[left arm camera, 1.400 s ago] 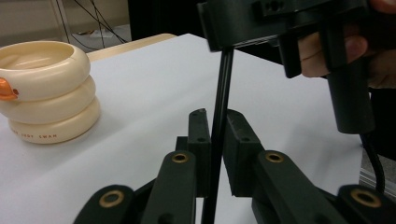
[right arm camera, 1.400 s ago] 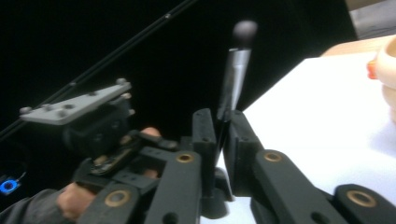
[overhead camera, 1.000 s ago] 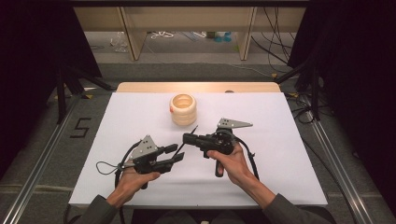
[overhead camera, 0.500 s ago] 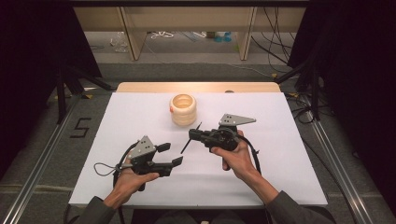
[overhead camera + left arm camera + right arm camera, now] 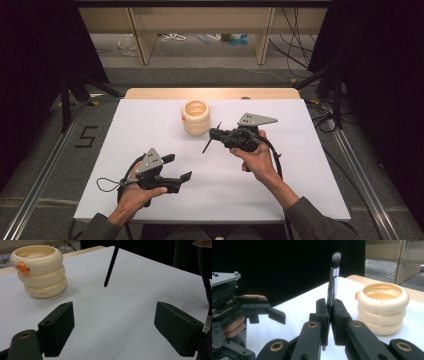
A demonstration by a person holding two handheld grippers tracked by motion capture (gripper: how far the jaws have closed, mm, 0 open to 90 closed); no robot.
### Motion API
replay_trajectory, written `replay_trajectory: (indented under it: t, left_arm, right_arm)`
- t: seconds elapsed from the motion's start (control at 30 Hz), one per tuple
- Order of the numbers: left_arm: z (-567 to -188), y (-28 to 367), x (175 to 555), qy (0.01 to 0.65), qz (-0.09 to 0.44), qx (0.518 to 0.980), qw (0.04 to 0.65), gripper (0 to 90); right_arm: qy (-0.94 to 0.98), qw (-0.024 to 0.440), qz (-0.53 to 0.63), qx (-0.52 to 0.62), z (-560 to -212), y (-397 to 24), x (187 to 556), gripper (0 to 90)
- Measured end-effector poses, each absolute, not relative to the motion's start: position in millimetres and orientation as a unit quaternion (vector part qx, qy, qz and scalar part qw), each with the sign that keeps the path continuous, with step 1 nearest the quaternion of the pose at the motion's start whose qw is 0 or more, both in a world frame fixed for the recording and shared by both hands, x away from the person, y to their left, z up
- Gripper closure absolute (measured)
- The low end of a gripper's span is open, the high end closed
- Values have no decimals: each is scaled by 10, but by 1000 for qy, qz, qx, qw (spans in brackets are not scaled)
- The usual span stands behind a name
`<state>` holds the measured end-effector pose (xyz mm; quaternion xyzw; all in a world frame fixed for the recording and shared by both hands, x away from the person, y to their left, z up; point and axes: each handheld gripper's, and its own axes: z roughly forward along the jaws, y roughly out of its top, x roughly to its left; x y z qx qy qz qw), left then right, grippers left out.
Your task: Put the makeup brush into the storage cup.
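Right gripper clamps a makeup brush; left gripper, jaws just opened, empty; keep brush upright approaching the cream holder.

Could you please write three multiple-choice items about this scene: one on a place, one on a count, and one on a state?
1. Where does the cream holder stand?
A. On the far middle part of the white table
B. On the floor under the table
C. Between the jaws of the left gripper

2. How many rounded rings, one above another, make up the holder?
A. One
B. Three
C. Five

3. What is the state of the right gripper?
A. Open and empty
B. Shut on the holder
C. Shut on the brush

Answers:
1 A: the high view shows it on the table beyond both hands.
2 B: both gripper views show three stacked rings.
3 C: the right gripper view shows the jaws pressed on the brush handle, bristles upward.
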<state>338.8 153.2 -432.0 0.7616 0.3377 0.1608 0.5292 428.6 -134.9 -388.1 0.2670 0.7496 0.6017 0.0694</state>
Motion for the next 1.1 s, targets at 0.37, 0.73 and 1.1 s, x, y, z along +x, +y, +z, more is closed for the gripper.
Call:
replay_trajectory:
  t: [0.37,0.73,1.1]
  left_arm:
    - [-4359,1604,3372,346,165,761,524,159]
    - [-4358,1621,3382,349,166,756,528,160]
    - [-4356,1658,3432,334,192,761,522,160]
  right_arm:
    - [762,91,583,266,-3759,-1318,4454,857]
    - [770,96,571,271,-3677,-1299,4653,857]
    - [771,102,566,271,-3548,-1273,4816,857]
